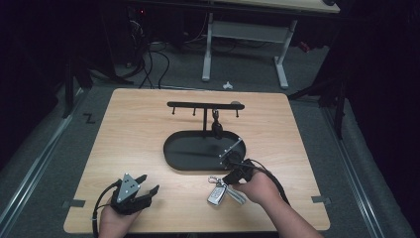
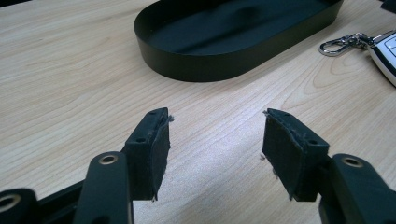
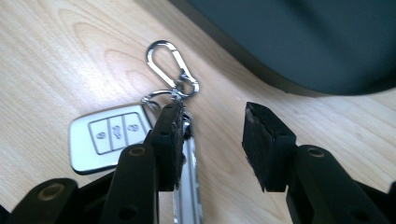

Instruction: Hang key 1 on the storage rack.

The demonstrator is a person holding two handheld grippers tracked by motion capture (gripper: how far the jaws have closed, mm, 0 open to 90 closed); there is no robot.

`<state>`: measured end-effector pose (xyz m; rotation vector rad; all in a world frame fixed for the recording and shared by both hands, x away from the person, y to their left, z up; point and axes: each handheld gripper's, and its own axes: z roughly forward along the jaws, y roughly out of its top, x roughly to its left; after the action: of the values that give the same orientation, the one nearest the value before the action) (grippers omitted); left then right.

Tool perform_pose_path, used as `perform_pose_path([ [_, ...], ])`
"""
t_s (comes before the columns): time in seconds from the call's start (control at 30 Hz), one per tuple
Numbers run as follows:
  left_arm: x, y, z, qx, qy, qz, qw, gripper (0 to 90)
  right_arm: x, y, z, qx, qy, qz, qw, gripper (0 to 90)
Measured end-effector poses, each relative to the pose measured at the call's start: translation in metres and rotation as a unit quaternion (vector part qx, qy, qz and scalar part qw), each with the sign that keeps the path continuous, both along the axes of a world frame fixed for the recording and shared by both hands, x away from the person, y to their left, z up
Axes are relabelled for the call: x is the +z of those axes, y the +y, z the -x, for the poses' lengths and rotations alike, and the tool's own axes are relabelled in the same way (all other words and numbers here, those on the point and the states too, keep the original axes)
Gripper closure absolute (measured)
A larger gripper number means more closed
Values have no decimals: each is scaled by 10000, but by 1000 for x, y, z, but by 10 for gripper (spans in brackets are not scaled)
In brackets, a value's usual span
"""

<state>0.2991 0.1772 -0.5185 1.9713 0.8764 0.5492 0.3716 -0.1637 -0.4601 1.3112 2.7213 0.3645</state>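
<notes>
We're hovering the right tool right over the keys, which lie on the tabletop just in front of the tray, near its right end; jaws are about half open, nothing pinched yet, and one pad sits right against the metal key blade while the other hangs over bare wood; the fob lies flat with the carabiner pointing toward the tray.

Our take on doing this well: shift a touch so both pads straddle the ring or the blade, come straight down, then close slowly; flat metal on smooth wood will probably skid, so a grab near the ring looks safer than the fob's slick face.

The left tool rests well left of the keys, jaws wide open and empty over the wood.

Behind the tray stands a black hook rack with something dark hanging from it.

Tabletop is light wood grain; room's dim, grey floor, white desk legs and cables behind the tray.
</notes>
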Motion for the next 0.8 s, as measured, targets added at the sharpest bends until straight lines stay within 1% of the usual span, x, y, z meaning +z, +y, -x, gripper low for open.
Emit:
perform_pose_path([
  [0.1,0,0,0,2,-8,13,10000,414,-2,10,1,84,38,6,10000,576],
  [0.13,0,0,0,-1,-19,14,10000,414,-3,14,1,79,36,2,10000,573],
  [0.17,0,0,0,-5,-22,12,10000,414,-3,18,2,5,69,3,10000,569],
  [0.2,0,0,0,-7,-22,9,10000,414,-4,22,1,78,45,-1,10000,565],
  [0.23,0,0,0,-10,-24,11,10000,414,-4,26,1,61,85,-2,9999,559],
  [0.27,0,0,0,-8,-24,15,10000,414,-6,29,-2,222,38,-4,9997,550],
  [0.3,0,0,0,-8,-28,20,10000,414,-7,32,-3,220,32,3,9998,543],
  [0.33,0,1,0,-11,-21,16,10000,414,-9,36,-4,259,27,50,9996,539],
  [0.37,0,1,0,-6,-26,21,10000,414,-11,39,-5,213,59,105,9997,536],
  [0.4,1,1,0,-10,-20,19,10000,414,-14,41,-7,235,58,148,9996,532],
  [0.47,1,2,0,-9,-23,23,10000,414,-20,43,-12,224,135,217,9994,524],
  [0.53,1,2,-1,-3,-24,37,10000,414,-24,44,-15,220,127,321,9992,520],
  [0.6,1,2,-1,-9,-17,35,10000,414,-27,44,-16,119,201,338,9992,520],
  [0.63,1,2,-1,-11,-18,36,10000,414,-28,45,-16,76,201,357,9991,521],
  [0.73,1,2,-1,-20,-16,34,10000,414,-31,45,-17,113,193,383,9990,526],
  [0.8,1,2,-1,-21,-22,34,10000,414,-32,43,-18,156,199,352,9991,535],
])
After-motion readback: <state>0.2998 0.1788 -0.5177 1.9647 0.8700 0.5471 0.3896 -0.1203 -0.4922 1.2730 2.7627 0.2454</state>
